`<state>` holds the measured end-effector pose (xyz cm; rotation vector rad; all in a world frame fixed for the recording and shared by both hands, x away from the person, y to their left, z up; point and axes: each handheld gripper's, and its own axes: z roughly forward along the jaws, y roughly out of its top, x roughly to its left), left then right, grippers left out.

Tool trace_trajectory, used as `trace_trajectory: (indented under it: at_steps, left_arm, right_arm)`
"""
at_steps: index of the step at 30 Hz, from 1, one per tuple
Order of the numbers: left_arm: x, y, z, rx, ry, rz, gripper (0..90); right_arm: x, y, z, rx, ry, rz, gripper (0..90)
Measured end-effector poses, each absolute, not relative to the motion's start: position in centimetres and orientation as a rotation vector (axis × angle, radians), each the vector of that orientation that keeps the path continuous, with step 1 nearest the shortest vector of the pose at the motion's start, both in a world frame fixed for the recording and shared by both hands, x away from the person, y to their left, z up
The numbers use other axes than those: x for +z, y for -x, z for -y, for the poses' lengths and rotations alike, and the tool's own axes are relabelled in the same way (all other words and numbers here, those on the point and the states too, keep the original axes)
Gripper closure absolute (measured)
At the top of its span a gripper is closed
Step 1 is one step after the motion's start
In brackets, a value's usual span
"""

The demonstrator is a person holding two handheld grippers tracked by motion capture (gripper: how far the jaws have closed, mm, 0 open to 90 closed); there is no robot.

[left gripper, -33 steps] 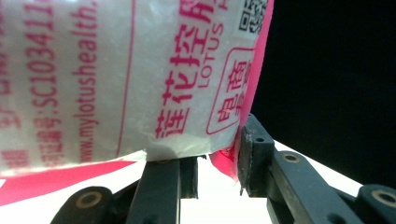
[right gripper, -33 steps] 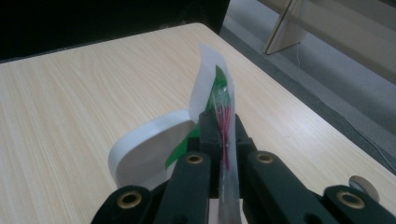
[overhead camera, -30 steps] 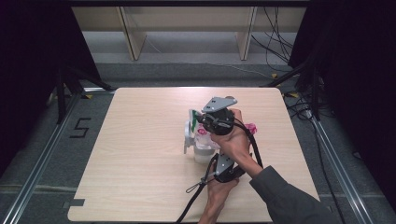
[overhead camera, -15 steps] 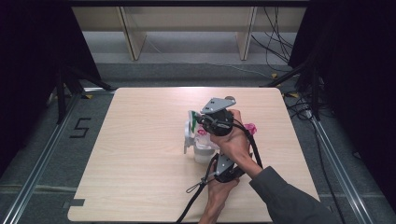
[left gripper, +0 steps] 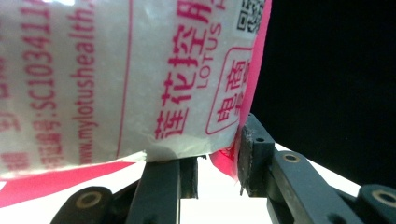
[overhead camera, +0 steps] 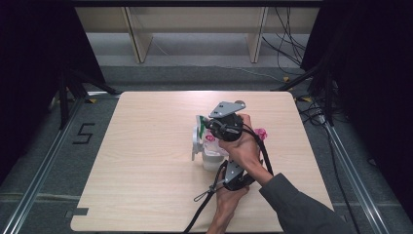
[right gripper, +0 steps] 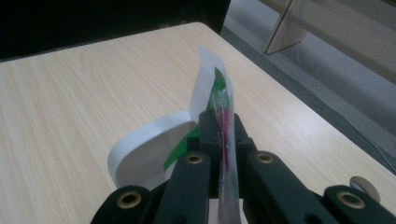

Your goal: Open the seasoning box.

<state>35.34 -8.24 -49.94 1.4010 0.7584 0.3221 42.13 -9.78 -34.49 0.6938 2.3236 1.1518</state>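
Nothing shifted since before, left tongs (left gripper: 217, 163) grasping cup (overhead camera: 213, 158), right tongs (right gripper: 219, 135) clenched on peeled lid (right gripper: 212, 88), bare table (overhead camera: 146, 146) around.

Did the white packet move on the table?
No. In the high view the packet sits at the same spot, equally far from the table's far edge.

R sleeve (overhead camera: 302, 207): dark grey, long. Both grippers black; right gripper (overhead camera: 225, 127) w/ grey three-cornered plate on top, left gripper (overhead camera: 234, 175) w/ black cable trailing. Jaw links carry brass-coloured rivets, matte black pads.
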Motion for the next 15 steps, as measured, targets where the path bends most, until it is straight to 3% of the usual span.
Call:
trace_trajectory:
  at_steps: [15]
  left_arm:
    - [-49.99, -35.28, 8.46, 0.325, -1.375, -0.767, 71.5]
  right_arm:
    - [-34.63, -42.05, 9.64, 1.14, -0.686, -2.308, 89.5]
